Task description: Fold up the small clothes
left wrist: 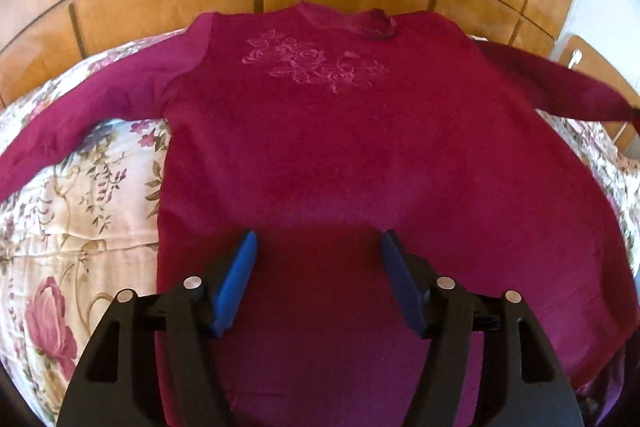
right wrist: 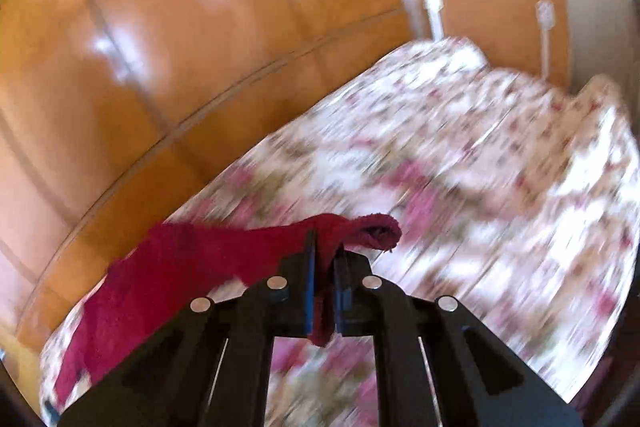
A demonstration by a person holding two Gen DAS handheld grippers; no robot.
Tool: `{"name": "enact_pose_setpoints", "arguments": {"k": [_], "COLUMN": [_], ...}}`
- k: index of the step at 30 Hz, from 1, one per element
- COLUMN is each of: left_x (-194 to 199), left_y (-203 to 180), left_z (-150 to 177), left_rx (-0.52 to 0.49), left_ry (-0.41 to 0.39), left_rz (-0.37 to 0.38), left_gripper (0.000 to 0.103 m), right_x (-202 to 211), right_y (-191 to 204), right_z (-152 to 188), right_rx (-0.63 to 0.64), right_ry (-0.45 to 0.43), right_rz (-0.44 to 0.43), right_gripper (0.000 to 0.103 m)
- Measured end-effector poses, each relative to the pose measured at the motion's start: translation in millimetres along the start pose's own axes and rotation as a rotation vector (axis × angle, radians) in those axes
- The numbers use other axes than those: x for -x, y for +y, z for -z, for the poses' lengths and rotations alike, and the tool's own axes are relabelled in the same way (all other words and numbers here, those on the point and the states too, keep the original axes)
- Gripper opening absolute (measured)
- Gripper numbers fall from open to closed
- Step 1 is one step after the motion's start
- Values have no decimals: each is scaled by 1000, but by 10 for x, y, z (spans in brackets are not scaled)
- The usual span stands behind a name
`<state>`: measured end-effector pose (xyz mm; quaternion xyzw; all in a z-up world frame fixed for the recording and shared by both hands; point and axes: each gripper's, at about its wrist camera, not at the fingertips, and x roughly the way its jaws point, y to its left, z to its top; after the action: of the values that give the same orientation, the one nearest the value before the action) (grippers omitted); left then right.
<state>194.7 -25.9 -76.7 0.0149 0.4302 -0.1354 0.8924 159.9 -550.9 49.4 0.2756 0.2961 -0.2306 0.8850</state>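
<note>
Sweater (left wrist: 320, 147): flat on bed (left wrist: 80, 227), collar away. Right gripper (right wrist: 325, 259) clenched on sleeve cuff (right wrist: 376, 227); left gripper (left wrist: 318, 247) released above hem.

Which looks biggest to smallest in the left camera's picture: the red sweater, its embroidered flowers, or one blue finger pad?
1. red sweater, filling most of the view.
2. embroidered flowers.
3. blue finger pad, which looks nearly as big only because it sits right by the camera, so these two are unsure.

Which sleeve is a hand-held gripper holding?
The right sleeve, pinched near its cuff by the right hand-held gripper; the left sleeve lies free.
</note>
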Motion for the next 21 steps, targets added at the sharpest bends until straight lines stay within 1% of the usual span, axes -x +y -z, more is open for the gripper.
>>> {"name": "enact_pose_setpoints", "arguments": {"k": [2, 3, 5, 8, 9, 10, 11, 12, 13, 14, 15, 16, 18, 19, 20, 21], "left_x": [-11, -9, -10, -34, -39, -42, -51, -59, -58, -65, -64, -71, -83, -85, -85, -84], "left_y": [-19, -16, -21, -52, -59, -68, -70, -71, -71, -71, -70, -70, -70, -68, -71, -73], "left_z": [-19, -14, -6, -10, -11, -14, -15, -17, -17, -16, -15, -15, -11, -9, -6, -3], "left_rx": [-2, 1, 9, -8, -12, -14, -15, -14, -15, -14, -14, -14, -13, -13, -12, -13], "left_ry": [1, 1, 0, 3, 4, 5, 5, 6, 6, 5, 5, 3, -2, -5, -7, -10], "left_rz": [-4, -3, -3, -19, -22, -24, -25, -25, -25, -26, -26, -25, -25, -25, -26, -26], "left_gripper": [64, 64, 65, 66, 67, 68, 69, 70, 70, 71, 71, 72, 72, 72, 72, 72], "right_x": [-181, -353, -523, -808, -954, -1071, -1206, -1278, -1312, -1296, -1237, -1154, -1059, -975, -947, -869], "right_y": [-92, -134, -227, -288, -286, -305, -313, -291, -250, -215, -169, -78, 64, 170, 238, 367], "right_z": [-186, -322, -456, -562, -576, -579, -567, -533, -479, -424, -370, -253, -37, 161, 286, 540], "right_rx": [-12, -7, -10, 21, 40, 51, 62, 76, 97, 109, 120, 156, 214, 253, 277, 324], "right_ry": [-4, -4, 6, 27, 46, 64, 91, 117, 127, 110, 92, 87, 112, 139, 164, 221], "right_rz": [65, 126, 196, 299, 333, 337, 330, 325, 319, 282, 262, 238, 194, 148, 111, 33], "right_gripper": [6, 6, 6, 5, 6, 6, 7, 17, 51, 73, 78, 77, 77, 75, 74, 67]}}
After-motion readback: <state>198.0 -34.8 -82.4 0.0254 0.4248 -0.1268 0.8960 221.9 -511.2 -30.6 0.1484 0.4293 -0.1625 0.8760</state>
